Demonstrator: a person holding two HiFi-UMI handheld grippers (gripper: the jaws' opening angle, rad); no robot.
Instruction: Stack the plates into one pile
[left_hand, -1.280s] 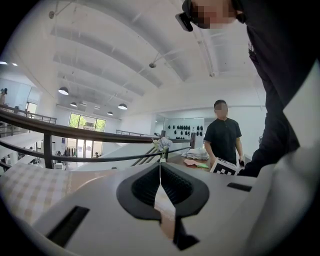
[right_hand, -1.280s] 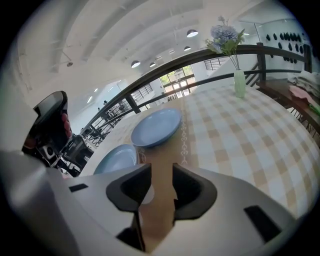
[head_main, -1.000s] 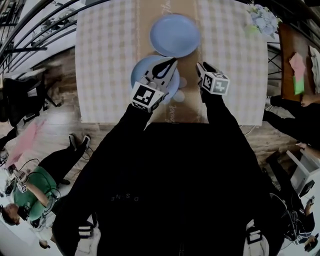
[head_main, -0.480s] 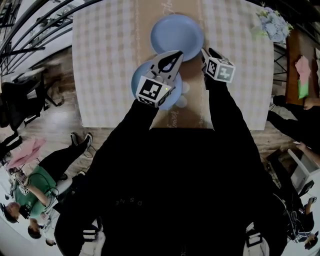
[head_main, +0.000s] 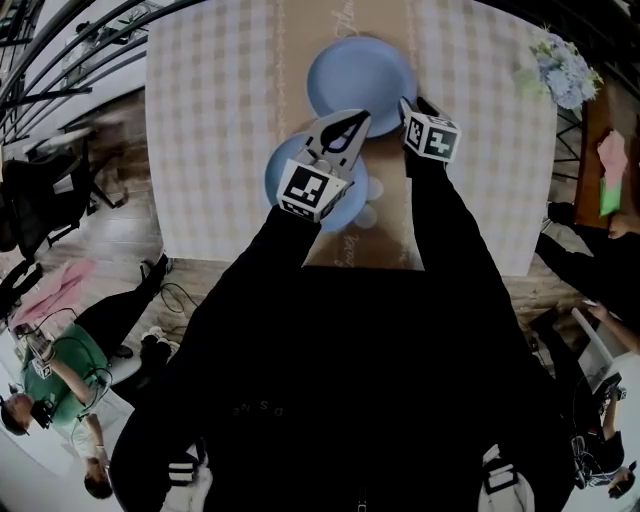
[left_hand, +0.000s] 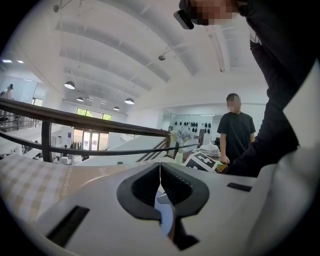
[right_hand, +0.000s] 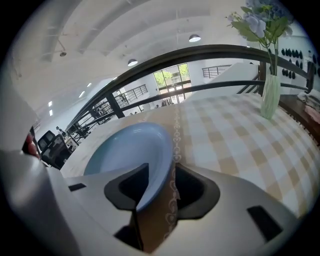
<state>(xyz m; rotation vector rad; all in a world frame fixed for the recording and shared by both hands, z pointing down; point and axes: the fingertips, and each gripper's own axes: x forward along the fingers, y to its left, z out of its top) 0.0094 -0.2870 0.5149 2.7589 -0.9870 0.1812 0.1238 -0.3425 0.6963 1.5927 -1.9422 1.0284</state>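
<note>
- The table (head_main: 210, 120) has a checked cloth with a brown runner (head_main: 385, 225) down its middle.
- Two blue plates lie on the runner, not yet stacked: the far plate (head_main: 360, 75) and the near plate (head_main: 345, 212) sit just beside each other, and whether their rims touch cannot be told.
- The right gripper (right_hand: 160, 175) tilts down at the far plate's right edge. Its jaws stand wide and have just been opening. The plate's rim sits between them, and the pads do not press on it.
- In the right gripper view the far plate (right_hand: 127, 150) rests flat on the runner.
- The left gripper (left_hand: 160, 167) has its jaws closed together with nothing between them. A sliver of blue shows below them.
- In the head view the left gripper (head_main: 350, 125) hangs over the near plate and hides much of it, with its tip close to the far plate's near rim.
- A vase of flowers (head_main: 565, 72) stands at the table's far right corner, well apart from the plates.
</note>
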